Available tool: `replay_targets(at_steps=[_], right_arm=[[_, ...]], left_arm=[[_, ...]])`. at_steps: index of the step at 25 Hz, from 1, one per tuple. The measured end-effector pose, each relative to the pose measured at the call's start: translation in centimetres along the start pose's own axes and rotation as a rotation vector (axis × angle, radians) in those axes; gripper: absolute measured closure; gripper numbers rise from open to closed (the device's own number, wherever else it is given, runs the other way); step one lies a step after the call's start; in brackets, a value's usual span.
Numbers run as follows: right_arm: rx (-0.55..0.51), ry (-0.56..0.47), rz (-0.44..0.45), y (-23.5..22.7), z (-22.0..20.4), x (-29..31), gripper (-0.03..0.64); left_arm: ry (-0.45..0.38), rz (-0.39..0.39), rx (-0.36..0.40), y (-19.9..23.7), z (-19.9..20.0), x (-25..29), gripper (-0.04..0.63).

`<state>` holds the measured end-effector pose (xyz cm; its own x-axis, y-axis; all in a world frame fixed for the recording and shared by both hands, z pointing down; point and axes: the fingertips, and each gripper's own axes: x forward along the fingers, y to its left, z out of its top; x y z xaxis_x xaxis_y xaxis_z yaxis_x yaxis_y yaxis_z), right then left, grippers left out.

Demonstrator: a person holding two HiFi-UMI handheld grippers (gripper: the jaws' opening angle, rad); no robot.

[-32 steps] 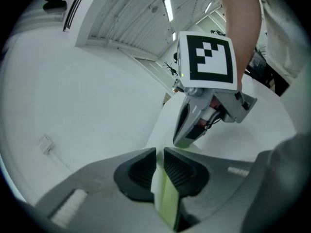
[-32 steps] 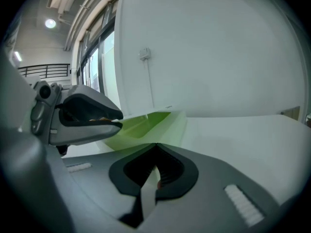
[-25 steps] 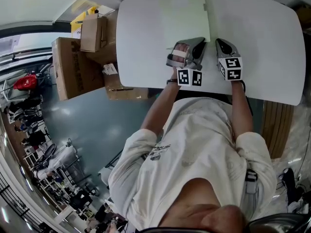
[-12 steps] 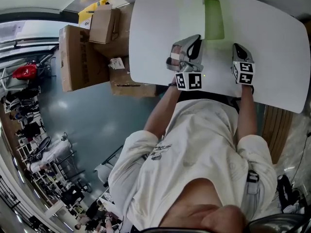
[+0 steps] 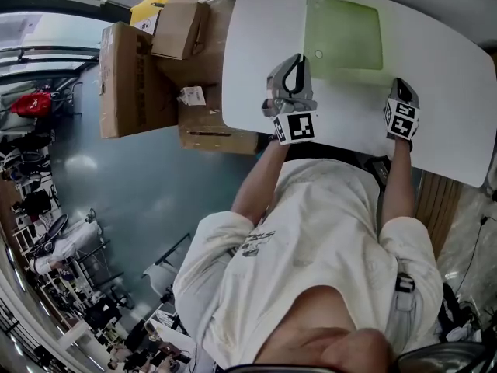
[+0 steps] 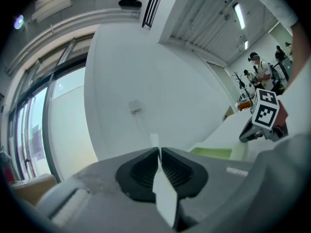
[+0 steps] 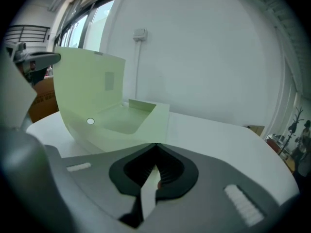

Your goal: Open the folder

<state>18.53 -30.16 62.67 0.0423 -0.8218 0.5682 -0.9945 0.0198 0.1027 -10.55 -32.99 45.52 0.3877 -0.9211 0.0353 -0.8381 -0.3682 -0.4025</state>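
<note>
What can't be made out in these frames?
- Pale green plastic folder: the top of its raised cover is cut off by the head view's upper edge.
- Left tool: in the head view, its own body hides its grip on the cover.
- Brown cardboard boxes: label print too small to read, head view.

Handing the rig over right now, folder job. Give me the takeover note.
Left gripper: fingers just tightened, shut on the front cover, which stands about upright, curved.
Right gripper: shut on the near edge of the back sheet, which lies on the table.
Done: roughly half open, green inside showing.
Left: probably swing the front cover over flat, then release both.
</note>
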Motion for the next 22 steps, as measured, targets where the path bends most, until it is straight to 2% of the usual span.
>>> replay_targets(at_steps=[5,10,12,16,19,22], right_arm=[[0.007,0.031,-0.071,-0.2,0.4,-0.5,0.615],[0.001,-0.066,-0.110,1.4,4.0,-1.8,0.615],[-0.010,-0.115,-0.083,3.5,6.2,-2.1,0.615],[-0.048,-0.172,0.042,10.5,9.0,-2.2,0.615],[-0.058,-0.162,0.144,15.7,9.0,-2.4,0.615],[-0.090,-0.114,0.194,19.3,7.5,-1.4,0.615]], left_arm=[[0.017,0.019,-0.041,1.9,-1.6,-0.7,0.569],[0.038,0.031,-0.090,3.5,-3.4,-1.2,0.577],[0.050,0.041,-0.118,4.3,-4.2,-1.1,0.577],[0.070,0.041,-0.127,5.2,-6.0,-1.0,0.577],[0.081,0.043,-0.119,5.7,-6.7,-1.4,0.577],[0.104,0.058,-0.132,6.5,-8.1,-1.6,0.575]])
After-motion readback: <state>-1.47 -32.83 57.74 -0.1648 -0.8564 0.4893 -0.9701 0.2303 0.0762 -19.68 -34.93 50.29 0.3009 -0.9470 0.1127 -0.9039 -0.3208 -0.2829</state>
